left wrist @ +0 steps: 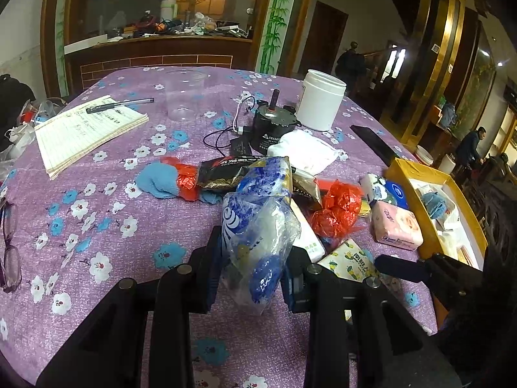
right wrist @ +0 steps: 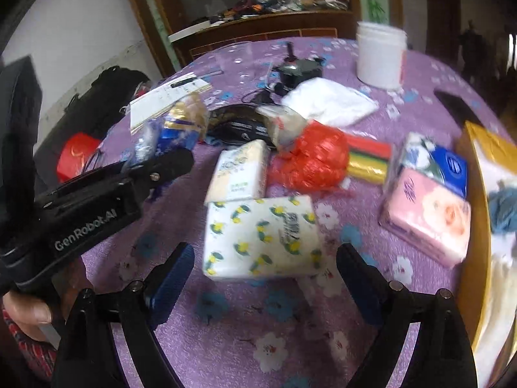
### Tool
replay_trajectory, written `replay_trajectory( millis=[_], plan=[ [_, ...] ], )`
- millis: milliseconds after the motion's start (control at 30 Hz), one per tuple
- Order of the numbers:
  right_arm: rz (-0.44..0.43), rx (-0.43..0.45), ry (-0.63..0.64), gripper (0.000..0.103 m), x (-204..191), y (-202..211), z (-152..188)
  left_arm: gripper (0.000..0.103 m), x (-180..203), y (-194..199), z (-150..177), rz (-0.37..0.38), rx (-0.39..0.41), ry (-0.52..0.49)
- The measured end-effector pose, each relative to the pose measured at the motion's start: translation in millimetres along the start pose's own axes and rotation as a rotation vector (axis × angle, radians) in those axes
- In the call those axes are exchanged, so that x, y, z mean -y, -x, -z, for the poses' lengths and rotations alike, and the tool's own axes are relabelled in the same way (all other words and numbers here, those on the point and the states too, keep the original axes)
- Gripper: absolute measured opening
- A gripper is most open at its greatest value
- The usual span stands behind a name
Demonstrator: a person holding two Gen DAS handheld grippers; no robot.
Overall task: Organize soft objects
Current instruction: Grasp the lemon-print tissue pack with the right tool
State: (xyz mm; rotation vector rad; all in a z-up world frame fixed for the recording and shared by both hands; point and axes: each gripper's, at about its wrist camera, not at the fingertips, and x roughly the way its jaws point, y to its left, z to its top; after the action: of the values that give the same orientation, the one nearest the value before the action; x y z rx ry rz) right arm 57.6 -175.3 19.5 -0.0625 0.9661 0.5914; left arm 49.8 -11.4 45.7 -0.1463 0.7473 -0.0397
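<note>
One crinkled clear plastic bag printed in blue and white is clamped between the left tongs at the lower centre of the left wrist view and is held above the purple flowered table. The right tongs are spread wide with nothing between them, and a white tissue pack printed with yellow flowers is seen just beyond their tips, at the centre of the right wrist view. Further right, a pink tissue pack and a crumpled red plastic bag are left on the table, near a yellow cardboard box at the right edge, where some soft things already lie.

The thin bag could slip from the tongs, since only a fold of slick film is pinched. The flowered pack could be pushed away rather than grasped if the open tongs are lowered off-centre.
</note>
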Motion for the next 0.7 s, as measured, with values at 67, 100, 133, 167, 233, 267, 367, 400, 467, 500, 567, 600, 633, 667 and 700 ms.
replay_trajectory(
  millis=[67, 100, 133, 167, 233, 267, 367, 400, 467, 500, 567, 600, 633, 667, 700],
  plan=[
    [0.018, 0.004, 0.029, 0.091, -4, -3, -1, 0.028, 0, 0, 0, 0.001, -0.001, 0.001],
    [0.023, 0.006, 0.039, 0.089, -5, -5, 0, 0.028, 0, 0, 0, 0.001, 0.000, 0.001],
    [0.019, 0.011, 0.036, 0.079, -5, -6, 3, 0.028, 1, 0, 0, 0.000, 0.000, -0.001],
    [0.016, 0.018, 0.028, 0.075, -3, -7, 4, 0.028, 1, 0, 0, 0.001, 0.000, -0.003],
    [0.041, 0.056, 0.013, 0.074, 0, -2, 7, 0.028, 3, 1, 1, 0.007, 0.006, -0.013],
    [0.053, 0.086, 0.006, 0.074, 1, 3, 9, 0.028, 4, 2, 1, 0.009, 0.008, -0.017],
    [0.088, 0.196, -0.010, 0.074, 5, 20, 10, 0.028, 10, 4, 3, 0.021, 0.019, -0.042],
    [0.107, 0.225, -0.012, 0.074, 5, 25, 10, 0.028, 12, 5, 3, 0.024, 0.025, -0.050],
    [0.123, 0.271, -0.033, 0.074, 9, 34, 10, 0.028, 14, 7, 4, 0.027, 0.034, -0.061],
    [0.125, 0.285, -0.044, 0.074, 11, 36, 10, 0.028, 15, 7, 4, 0.029, 0.037, -0.067],
    [0.130, 0.300, -0.066, 0.074, 16, 40, 10, 0.028, 16, 7, 4, 0.024, 0.038, -0.074],
    [0.129, 0.306, -0.086, 0.074, 19, 42, 10, 0.028, 16, 6, 4, 0.024, 0.036, -0.074],
    [0.124, 0.308, -0.100, 0.074, 22, 43, 10, 0.028, 17, 6, 4, 0.024, 0.034, -0.073],
    [0.122, 0.309, -0.112, 0.074, 26, 44, 10, 0.028, 17, 6, 4, 0.023, 0.034, -0.074],
    [0.120, 0.309, -0.122, 0.074, 28, 44, 9, 0.028, 17, 6, 4, 0.021, 0.034, -0.076]
  ],
)
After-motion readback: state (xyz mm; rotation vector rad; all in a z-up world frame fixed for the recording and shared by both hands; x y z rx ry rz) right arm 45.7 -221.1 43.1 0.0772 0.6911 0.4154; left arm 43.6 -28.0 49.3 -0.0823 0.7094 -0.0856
